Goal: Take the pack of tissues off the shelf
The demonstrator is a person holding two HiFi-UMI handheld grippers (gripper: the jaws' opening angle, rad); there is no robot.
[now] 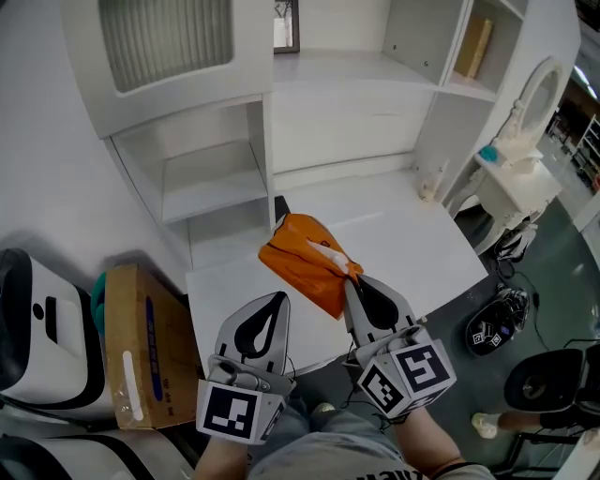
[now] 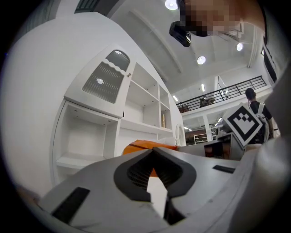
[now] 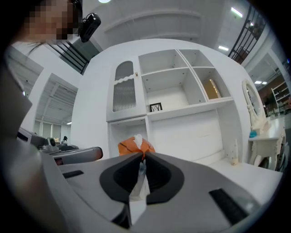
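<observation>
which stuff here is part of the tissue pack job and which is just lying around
Job: orange tissue pack; right gripper, shut on its edge; white shelf unit; left gripper, shut, empty.
Lying about: cardboard box; picture frame; book on upper shelf; vanity mirror.

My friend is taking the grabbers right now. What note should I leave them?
Right gripper: shut on the edge of the orange pack of tissues.
Left gripper: shut, holding nothing, just beside the pack.
Pack: off the shelf, held up over the white desk.
Done: the pack is out.
Left: probably only to set it down on the desk and let go.
</observation>
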